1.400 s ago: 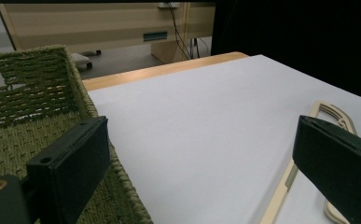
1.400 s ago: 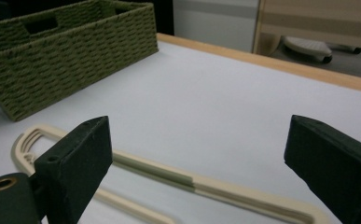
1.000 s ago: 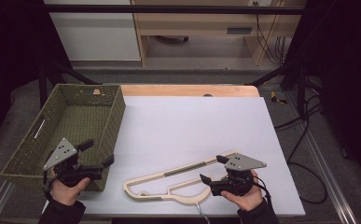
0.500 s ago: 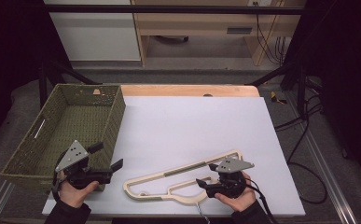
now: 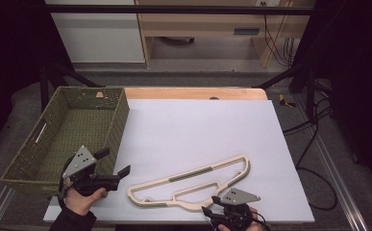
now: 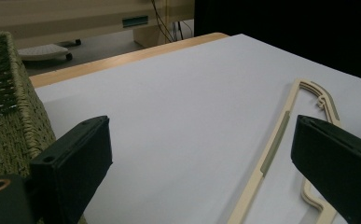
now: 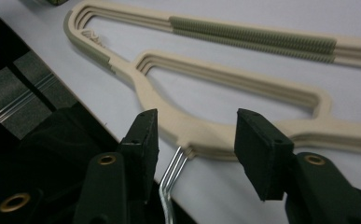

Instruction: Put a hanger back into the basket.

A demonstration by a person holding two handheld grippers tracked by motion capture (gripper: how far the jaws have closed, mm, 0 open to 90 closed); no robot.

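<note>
Hanger (image 5: 189,185) lies flat on table (image 5: 198,125), near front edge, just right of basket (image 5: 118,113). Looks light, stiff, slick plastic w/ ribbed grip strips. Your right claw (image 7: 194,128) has been closing, straddling neck above wire hook (image 7: 173,179), pads not pressing yet; pinch there. Left claw (image 6: 201,154) spread, empty.

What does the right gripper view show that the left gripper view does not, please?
Right gripper view: a bent metal hook standing between the fingers of the right gripper, which have just been closing and do not yet press on anything. Left gripper view: the green woven basket and a wooden edge strip at the far side. Shared: the cream hanger lying flat on the white table.
</note>
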